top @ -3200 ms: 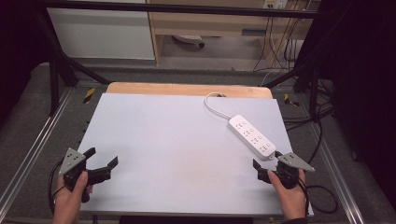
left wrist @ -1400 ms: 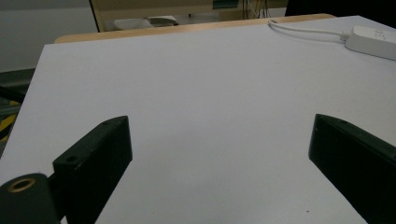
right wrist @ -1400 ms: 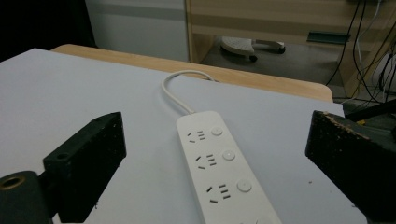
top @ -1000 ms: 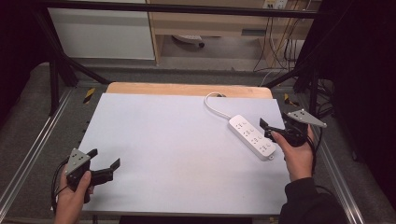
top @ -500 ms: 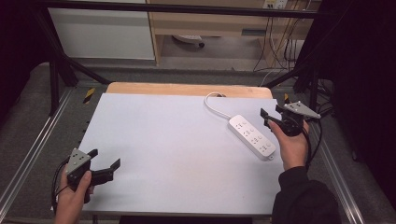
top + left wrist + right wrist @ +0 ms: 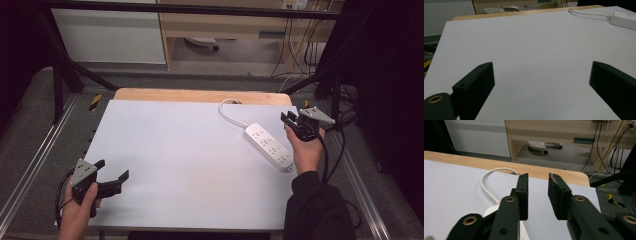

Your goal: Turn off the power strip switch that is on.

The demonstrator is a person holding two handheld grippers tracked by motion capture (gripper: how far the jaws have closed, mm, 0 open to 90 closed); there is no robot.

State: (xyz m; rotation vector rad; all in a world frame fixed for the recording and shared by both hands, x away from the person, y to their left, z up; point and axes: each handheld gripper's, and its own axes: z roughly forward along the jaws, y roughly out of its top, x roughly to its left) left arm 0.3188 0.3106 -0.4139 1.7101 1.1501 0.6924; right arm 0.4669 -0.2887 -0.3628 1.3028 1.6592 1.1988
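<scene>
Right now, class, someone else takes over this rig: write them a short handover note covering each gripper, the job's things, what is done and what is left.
Left gripper: open, holding nothing, near the table's front left corner.
Right gripper: jaws have just been closing, a narrow gap left, nothing between them; it hangs above the power strip's far end.
Power strip: flat at the table's right side, its cable looping off the back edge.
Done: approach only.
Left: likely gripping the strip; it is untouched.
</scene>
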